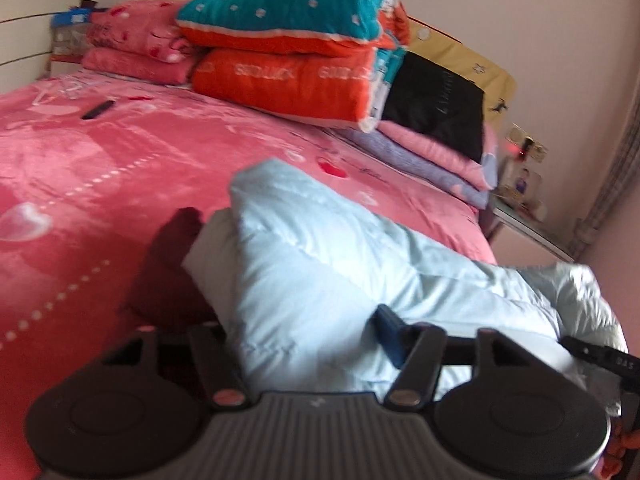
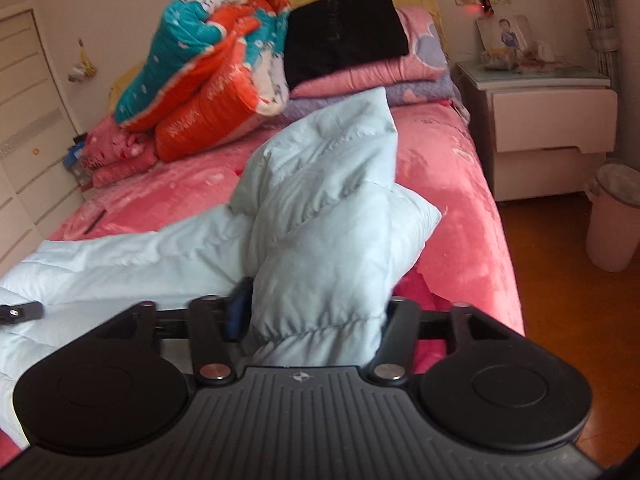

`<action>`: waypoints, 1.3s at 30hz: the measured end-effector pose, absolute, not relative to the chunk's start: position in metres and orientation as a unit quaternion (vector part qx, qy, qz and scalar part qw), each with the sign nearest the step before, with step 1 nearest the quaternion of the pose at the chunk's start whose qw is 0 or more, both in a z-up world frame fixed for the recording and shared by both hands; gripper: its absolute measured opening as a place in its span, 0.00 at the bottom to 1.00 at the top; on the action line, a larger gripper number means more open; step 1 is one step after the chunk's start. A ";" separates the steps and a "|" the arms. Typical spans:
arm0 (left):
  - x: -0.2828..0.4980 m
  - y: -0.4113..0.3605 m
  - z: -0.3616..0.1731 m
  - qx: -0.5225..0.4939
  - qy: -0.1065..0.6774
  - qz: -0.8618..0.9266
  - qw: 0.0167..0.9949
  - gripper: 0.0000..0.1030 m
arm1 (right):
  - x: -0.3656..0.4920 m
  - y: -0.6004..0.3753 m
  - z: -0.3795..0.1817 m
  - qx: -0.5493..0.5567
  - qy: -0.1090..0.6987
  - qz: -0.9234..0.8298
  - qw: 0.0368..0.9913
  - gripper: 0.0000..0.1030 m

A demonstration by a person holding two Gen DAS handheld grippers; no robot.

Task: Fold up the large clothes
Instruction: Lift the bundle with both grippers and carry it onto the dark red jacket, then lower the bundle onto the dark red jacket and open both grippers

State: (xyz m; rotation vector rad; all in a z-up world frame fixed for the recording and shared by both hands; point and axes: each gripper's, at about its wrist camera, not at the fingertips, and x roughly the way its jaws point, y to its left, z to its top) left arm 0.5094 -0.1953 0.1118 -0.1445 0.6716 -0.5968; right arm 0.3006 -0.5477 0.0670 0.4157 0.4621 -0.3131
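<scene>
A large pale blue padded coat (image 1: 320, 264) lies on the pink bed (image 1: 100, 184). My left gripper (image 1: 308, 340) is shut on a bunched part of the coat and holds it raised, so the fabric stands up in a peak; its fingertips are buried in cloth. In the right wrist view the coat (image 2: 328, 216) also stands in a peak over the bed (image 2: 452, 200). My right gripper (image 2: 316, 320) is shut on a gathered cuff-like end of the coat. The rest of the coat spreads flat to the left (image 2: 100, 264).
Folded quilts, orange and teal (image 1: 296, 48), and pink pillows with a black cloth (image 2: 340, 32) are stacked at the head of the bed. A dark remote (image 1: 98, 110) lies on the bed. A nightstand (image 2: 548, 116) and pale bin (image 2: 616, 216) stand right of the bed.
</scene>
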 end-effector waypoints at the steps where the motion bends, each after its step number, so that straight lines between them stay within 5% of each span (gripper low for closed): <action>1: 0.505 -0.191 0.112 -0.068 0.320 -0.284 0.901 0.67 | 0.299 -0.549 0.068 0.206 0.232 -0.160 0.937 0.90; 5: 0.499 -0.174 0.114 -0.050 0.298 -0.253 0.919 0.74 | 0.287 -0.553 0.059 0.212 0.226 -0.184 0.933 1.00; 13: 0.465 -0.139 0.130 -0.031 0.258 -0.203 0.944 0.76 | 0.239 -0.579 0.063 0.267 0.165 -0.245 0.917 1.00; 20: 0.391 -0.129 0.120 -0.014 0.246 -0.218 0.944 0.94 | 0.166 -0.550 0.060 0.243 0.118 -0.283 0.920 1.00; 31: 0.263 -0.145 0.094 0.041 0.231 -0.246 0.940 0.97 | 0.077 -0.441 0.041 0.163 0.114 -0.271 0.942 1.00; 39: 0.152 -0.126 0.134 0.032 0.224 -0.265 0.937 0.99 | 0.005 -0.360 0.061 0.160 0.126 -0.267 0.942 1.00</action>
